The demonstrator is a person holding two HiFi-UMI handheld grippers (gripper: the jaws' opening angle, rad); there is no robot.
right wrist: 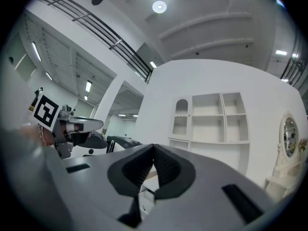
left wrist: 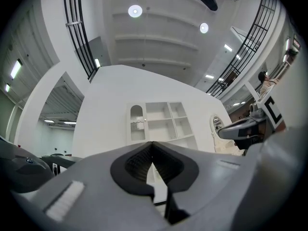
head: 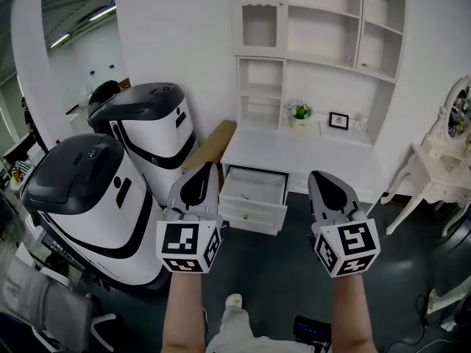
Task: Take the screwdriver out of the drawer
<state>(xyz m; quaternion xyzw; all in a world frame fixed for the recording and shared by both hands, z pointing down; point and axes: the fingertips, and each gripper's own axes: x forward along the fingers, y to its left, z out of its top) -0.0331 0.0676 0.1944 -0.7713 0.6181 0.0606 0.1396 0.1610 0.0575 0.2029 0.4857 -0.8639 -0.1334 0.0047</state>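
Observation:
A white desk (head: 294,157) stands ahead with its drawer (head: 250,215) pulled open. A thin dark mark lies inside the drawer, too small to name; I cannot make out a screwdriver. My left gripper (head: 208,168) and my right gripper (head: 316,175) are held side by side in the air, short of the desk, both pointing at it. In the left gripper view the left gripper's (left wrist: 153,143) pads meet with nothing between them. The right gripper (right wrist: 154,147) looks the same in its own view, shut and empty. Each gripper shows at the edge of the other's view.
Two large white-and-black machines (head: 88,204) (head: 151,134) stand close on the left. A wooden board (head: 210,149) leans beside the desk. Above the desk rise white shelves (head: 324,20), with a potted plant (head: 299,112) and a picture frame (head: 339,120). A white vanity table (head: 434,168) stands at right.

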